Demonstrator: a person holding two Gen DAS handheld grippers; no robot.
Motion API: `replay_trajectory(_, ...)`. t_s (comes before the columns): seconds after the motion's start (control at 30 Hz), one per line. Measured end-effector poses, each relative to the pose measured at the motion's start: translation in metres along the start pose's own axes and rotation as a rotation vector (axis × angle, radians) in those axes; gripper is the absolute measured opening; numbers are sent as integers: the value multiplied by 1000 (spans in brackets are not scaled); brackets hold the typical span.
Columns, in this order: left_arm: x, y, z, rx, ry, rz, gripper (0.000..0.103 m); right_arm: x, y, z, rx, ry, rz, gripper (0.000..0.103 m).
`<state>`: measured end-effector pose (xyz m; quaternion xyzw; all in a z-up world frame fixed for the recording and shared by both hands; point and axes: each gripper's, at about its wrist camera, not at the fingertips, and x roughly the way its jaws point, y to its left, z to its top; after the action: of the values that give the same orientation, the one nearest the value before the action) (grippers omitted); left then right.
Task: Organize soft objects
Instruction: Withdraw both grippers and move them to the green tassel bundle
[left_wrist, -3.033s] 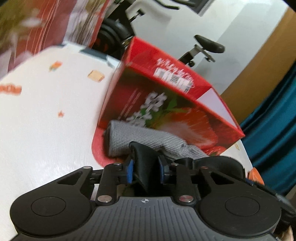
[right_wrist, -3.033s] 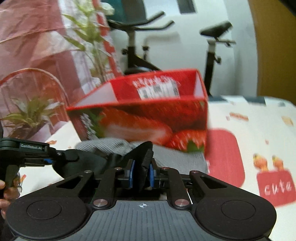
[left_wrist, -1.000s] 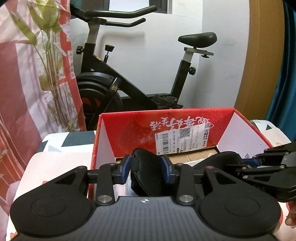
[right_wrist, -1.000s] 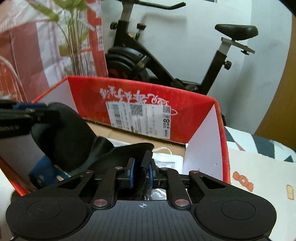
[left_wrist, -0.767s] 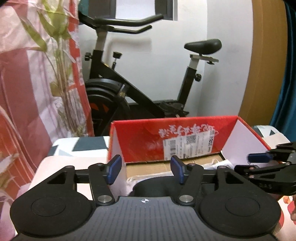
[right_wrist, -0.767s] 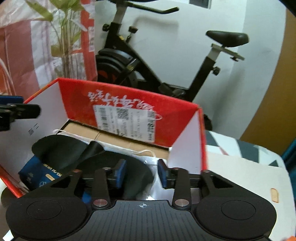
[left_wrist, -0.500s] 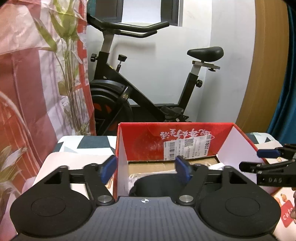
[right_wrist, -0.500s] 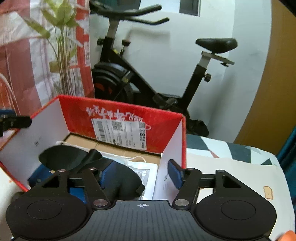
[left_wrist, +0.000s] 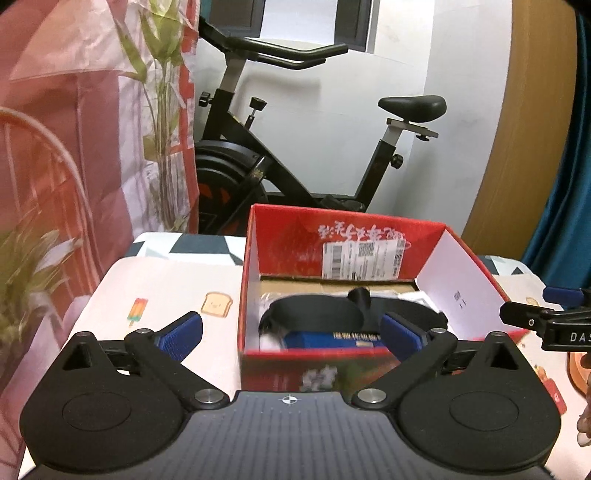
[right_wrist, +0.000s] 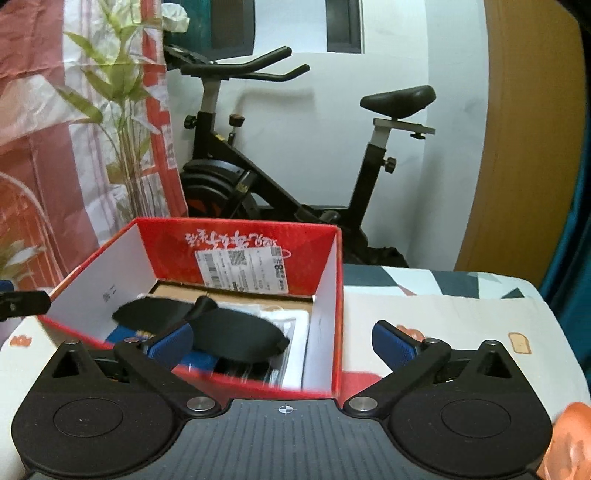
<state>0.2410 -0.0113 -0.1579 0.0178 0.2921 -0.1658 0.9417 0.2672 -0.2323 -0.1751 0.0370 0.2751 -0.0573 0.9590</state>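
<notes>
Inside the red box (right_wrist: 325, 295) lies the black eye mask (right_wrist: 207, 328) — stowed, both grippers (left_wrist: 291, 332) (right_wrist: 282, 343) opening wide, empty — nothing soft visibly left outside.

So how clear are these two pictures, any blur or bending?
Left wrist view: the red box front edge is smeared, the exercise bike fairly sharp, the wall edges bowed by the lens. Right wrist view: the box's near rim is streaked with blur, and the curtain at the left edge is soft.
</notes>
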Motion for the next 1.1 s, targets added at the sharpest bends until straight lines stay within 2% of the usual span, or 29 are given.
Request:
replay_trajectory(0.23,-21,-7,-36,20,11,-14,103,-27,1,-41,24,-6,26,103)
replay_trajectory(0.47,-35,-12,-81,-7,30,-34,103,-44,5,-89,40,6,70,103)
replay_trajectory(0.7,-37,-14,-116,-69,86,-81,103,-58,15,-131,27,21,105,100)
replay_trajectory(0.93,-39,-13,-134,-107,101,-128,102,-70,31,-158,-12,26,150,99)
replay_trajectory(1.1,-39,-15,-141,-115,102,-139,101,-72,42,-167,-57,42,196,91)
